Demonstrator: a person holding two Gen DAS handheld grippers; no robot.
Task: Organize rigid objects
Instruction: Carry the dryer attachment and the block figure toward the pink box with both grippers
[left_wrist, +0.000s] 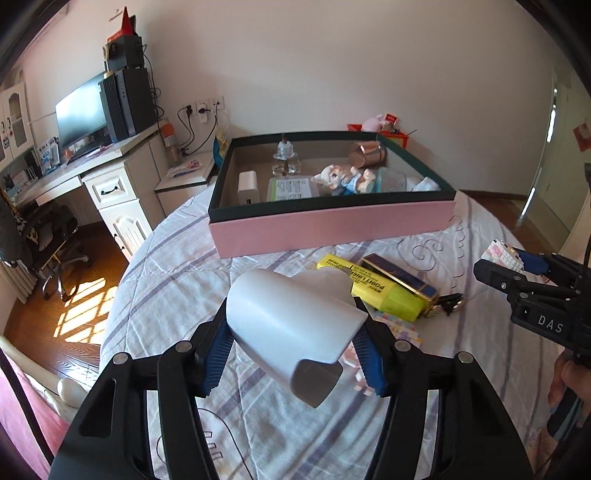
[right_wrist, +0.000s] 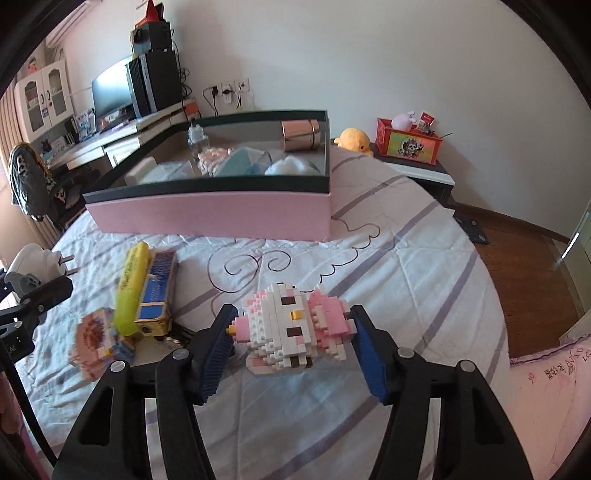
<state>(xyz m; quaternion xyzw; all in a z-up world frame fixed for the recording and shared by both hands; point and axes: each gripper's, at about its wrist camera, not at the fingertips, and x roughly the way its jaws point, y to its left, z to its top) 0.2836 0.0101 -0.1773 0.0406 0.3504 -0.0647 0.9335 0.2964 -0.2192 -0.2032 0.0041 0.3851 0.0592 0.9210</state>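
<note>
Clearly both hands are mid-carry, each with one item picked up off the bed (right_wrist: 406, 258) and bound for the pink box (left_wrist: 332, 225) lying further up the quilt. On the left, the left tongs (left_wrist: 291, 350) are clamped on a white plug adapter (left_wrist: 291, 317); the blue pads press its two sides and it sits clear of the quilt, its prongs showing in the right wrist view. Ahead of it on the bed lie a yellow highlighter (left_wrist: 373, 288) and, touching it, a blue and gold case (left_wrist: 399, 277), both not yet sorted. A small brick model (right_wrist: 96, 339) lies just beside them. On the right, the right tongs (right_wrist: 291, 336) grip a pink and white brick figure (right_wrist: 295, 332) by its sides, low over the quilt.

The box already holds a bottle, a doll, a copper tin and more. Next, I judge, each hand must carry forward over the near wall, find a bare patch inside, then release. The brick figure may shed pieces if squeezed hard.
</note>
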